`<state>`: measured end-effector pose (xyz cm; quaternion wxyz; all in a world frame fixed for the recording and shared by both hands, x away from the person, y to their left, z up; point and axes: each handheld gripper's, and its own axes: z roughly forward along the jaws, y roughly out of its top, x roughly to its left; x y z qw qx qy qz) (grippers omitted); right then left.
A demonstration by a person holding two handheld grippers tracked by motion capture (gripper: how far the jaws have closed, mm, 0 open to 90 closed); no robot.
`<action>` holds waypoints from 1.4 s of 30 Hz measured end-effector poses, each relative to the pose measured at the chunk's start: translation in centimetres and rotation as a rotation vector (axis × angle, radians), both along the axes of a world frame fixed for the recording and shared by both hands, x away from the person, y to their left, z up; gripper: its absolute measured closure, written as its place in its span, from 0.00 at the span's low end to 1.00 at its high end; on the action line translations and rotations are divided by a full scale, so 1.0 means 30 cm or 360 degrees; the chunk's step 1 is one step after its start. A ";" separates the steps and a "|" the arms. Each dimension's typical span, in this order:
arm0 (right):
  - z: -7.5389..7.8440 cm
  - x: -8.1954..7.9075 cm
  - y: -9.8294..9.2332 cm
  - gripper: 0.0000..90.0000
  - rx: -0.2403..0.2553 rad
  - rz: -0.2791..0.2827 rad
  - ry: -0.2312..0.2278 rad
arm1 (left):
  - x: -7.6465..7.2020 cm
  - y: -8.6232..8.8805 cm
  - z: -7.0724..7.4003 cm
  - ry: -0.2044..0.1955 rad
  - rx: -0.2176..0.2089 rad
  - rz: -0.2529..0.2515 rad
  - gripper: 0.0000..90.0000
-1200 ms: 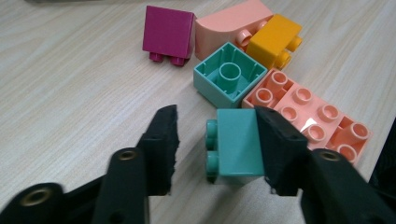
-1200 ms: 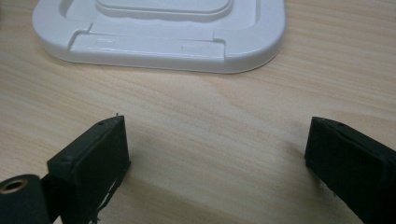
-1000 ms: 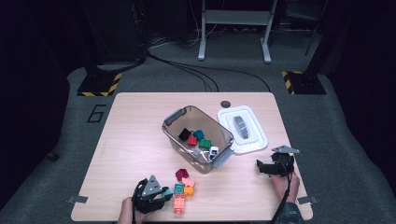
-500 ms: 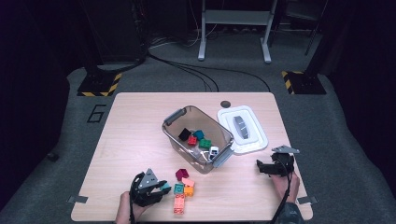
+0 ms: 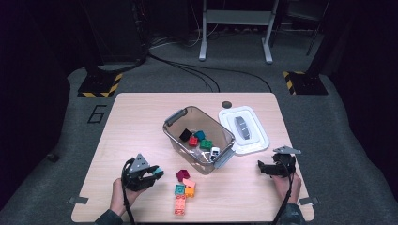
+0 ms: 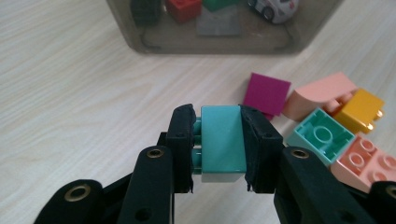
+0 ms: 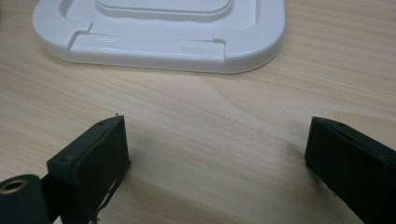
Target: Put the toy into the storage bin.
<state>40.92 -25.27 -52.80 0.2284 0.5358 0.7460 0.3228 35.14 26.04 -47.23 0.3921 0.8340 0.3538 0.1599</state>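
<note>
One teal brick [image 6: 223, 140] sat clamped between the jaws of the left gripper [image 5: 151, 174], pads pressed on both its sides, lifted clear of the table [image 5: 131, 122] near its front-left part; the right gripper [image 5: 264, 168] hung over the wood at front right, jaws spread wide with nothing between them.

Loose on the table were five bricks in one cluster just right of the held one: one magenta brick [image 5: 182, 174], one pale pink brick [image 5: 189, 182], one mint brick [image 5: 179, 190], one orange brick [image 5: 189, 191], one salmon brick [image 5: 180, 204]; they touched one another, none touched the held brick.

One clear bin [image 5: 174, 130] stood mid-table, and inside I counted one black brick [image 5: 186, 134], one red [image 5: 193, 140], two green [image 5: 203, 140], plus one small white toy car [image 5: 215, 152]; one white lid [image 5: 246, 146] lay flat just beside the bin's right side; one dark round spot [image 5: 227, 104] marked the far edge.

Between the held brick and the bin lay bare wood; the cluster sat off to the side, the bin's near wall facing the gripper.

The left gripper view gave the studs on the teal brick's side and the hollow underside of the mint brick; the right gripper view gave the lid's near rim [image 7: 159, 49] up close; the high view alone placed both hands at the table's near edge, well apart.
</note>
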 end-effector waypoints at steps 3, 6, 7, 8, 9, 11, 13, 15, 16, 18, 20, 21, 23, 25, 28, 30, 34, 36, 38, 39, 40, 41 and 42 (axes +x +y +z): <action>0.000 0.000 0.000 0.06 0.0000 0.0000 0.0000 | 0.023 0.008 0.007 0.0001 -0.0013 0.0019 0.75; 0.000 0.000 0.000 0.06 0.0000 0.0001 0.0000 | 0.046 0.008 0.012 0.0005 -0.0010 0.0028 0.75; 0.000 0.000 0.000 0.06 0.0000 0.0001 0.0000 | 0.051 0.008 0.013 0.0006 -0.0012 0.0026 0.75; 0.000 0.000 0.000 0.06 0.0000 0.0001 0.0000 | 0.057 0.006 0.014 0.0006 -0.0008 0.0025 0.75; 0.000 0.000 0.000 0.06 0.0000 0.0001 0.0000 | 0.063 0.005 0.016 0.0004 -0.0003 0.0026 0.75; 0.000 0.000 0.000 0.06 0.0000 0.0001 -0.0001 | 0.073 0.004 0.020 -0.0003 -0.0005 0.0036 0.75; 0.000 0.000 0.000 0.06 0.0000 0.0000 0.0000 | 0.086 0.007 0.026 0.0004 -0.0009 0.0037 0.75; 0.000 0.000 0.000 0.06 0.0000 0.0001 0.0000 | 0.097 0.010 0.030 0.0012 -0.0010 0.0044 0.75; 0.000 0.000 0.000 0.06 0.0000 0.0001 0.0000 | 0.104 0.014 0.033 0.0009 -0.0011 0.0045 0.75; 0.000 0.000 0.000 0.06 0.0000 0.0001 0.0000 | 0.114 0.016 0.039 0.0012 -0.0003 0.0055 0.75; 0.000 0.000 0.000 0.06 0.0001 0.0000 -0.0001 | 0.125 0.021 0.046 0.0006 -0.0011 0.0061 0.75; 0.000 0.000 0.000 0.06 0.0001 0.0000 0.0000 | 0.131 0.024 0.051 0.0009 -0.0006 0.0060 0.75; 0.000 0.000 0.000 0.06 0.0000 0.0000 0.0000 | 0.141 0.027 0.062 0.0002 -0.0016 0.0074 0.75; 0.000 0.000 0.000 0.06 0.0000 0.0000 0.0000 | 0.152 0.030 0.074 0.0001 -0.0016 0.0077 0.75; 0.000 0.000 0.000 0.06 0.0000 0.0000 -0.0001 | 0.168 0.040 0.095 -0.0012 -0.0028 0.0092 0.75; 0.000 0.000 0.000 0.06 0.0001 0.0000 -0.0001 | 0.179 0.047 0.107 -0.0013 -0.0030 0.0098 0.75; 0.000 0.001 -0.001 0.06 -0.0001 0.0002 -0.0003 | 0.199 0.058 0.131 -0.0027 -0.0038 0.0120 0.75; 0.000 0.001 -0.001 0.06 -0.0003 0.0004 -0.0005 | 0.211 0.064 0.143 -0.0032 -0.0034 0.0130 0.75; 0.000 0.000 0.000 0.06 0.0001 -0.0001 -0.0001 | 0.219 0.068 0.151 -0.0037 -0.0035 0.0139 0.75; 0.000 0.001 -0.001 0.06 -0.0001 0.0002 -0.0003 | 0.224 0.070 0.155 -0.0038 -0.0039 0.0143 0.75; 0.000 0.001 -0.001 0.06 -0.0001 0.0001 -0.0003 | 0.228 0.072 0.160 -0.0040 -0.0041 0.0147 0.75; 0.000 0.001 -0.001 0.06 -0.0003 0.0003 -0.0005 | 0.232 0.073 0.164 -0.0047 -0.0024 0.0149 0.75; 0.000 0.001 0.000 0.06 0.0000 0.0000 -0.0002 | 0.237 0.075 0.168 -0.0048 -0.0028 0.0150 0.75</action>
